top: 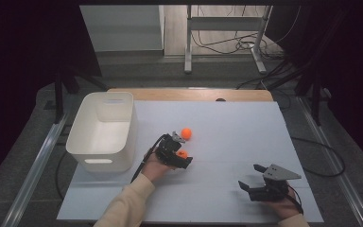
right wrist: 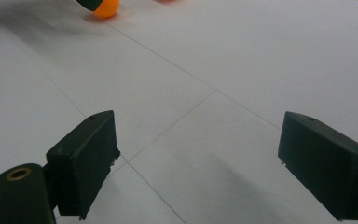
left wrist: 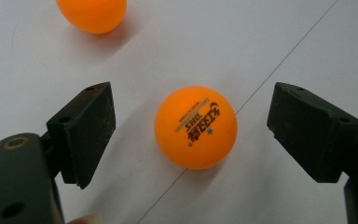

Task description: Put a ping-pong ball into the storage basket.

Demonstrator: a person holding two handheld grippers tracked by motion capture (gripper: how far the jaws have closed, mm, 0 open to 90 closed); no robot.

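Your left gripper (left wrist: 191, 135) straddles the near small glossy orange plastic ball (left wrist: 196, 127) on the white table sheet (top: 236, 137), jaws wide and gripping nothing, probably lined up to pinch, while your right gripper (right wrist: 196, 163) waits wide open and empty.

— What's the surface?
— A table (top: 246, 127) with a white top, crossed by thin seam lines, with a strip of wood along its far edge.
— What lies on it?
— A white bin (top: 105, 130) at the left and two orange balls, one (top: 186, 133) farther, one (left wrist: 196, 127) nearer.
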